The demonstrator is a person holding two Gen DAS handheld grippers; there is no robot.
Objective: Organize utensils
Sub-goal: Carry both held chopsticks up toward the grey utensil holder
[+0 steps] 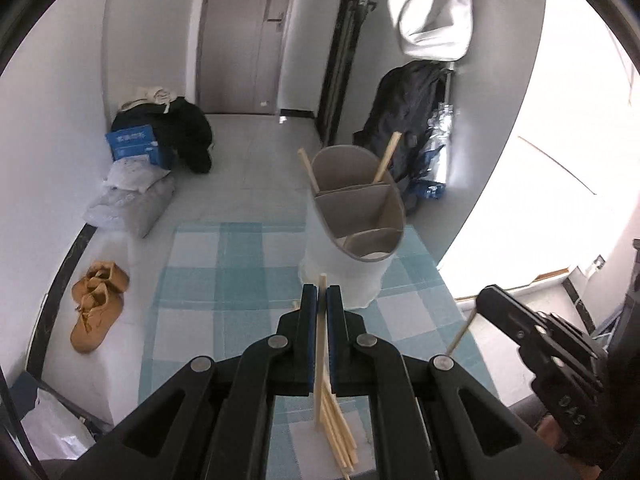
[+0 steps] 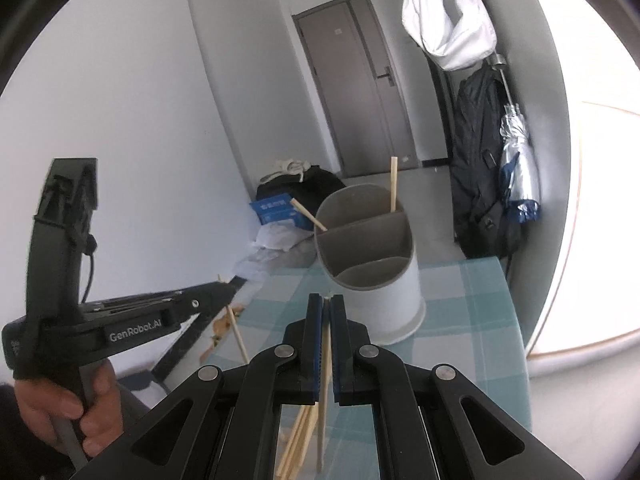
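Both jaws clamped, each on a single chopstick: left gripper (image 1: pixel 322 292) holds the left chopstick (image 1: pixel 321 344) upright, right gripper (image 2: pixel 325 300) pinches the right chopstick (image 2: pixel 326 360); loose chopsticks (image 1: pixel 340 432) lie on the checked cloth (image 1: pixel 200 280) below the jaws at 6 o'clock; holder (image 1: pixel 356 216) stands just beyond, 12 to 1 o'clock, two sticks already in its far compartment. Judgement: carry step; next needs tips over an open compartment, then release.
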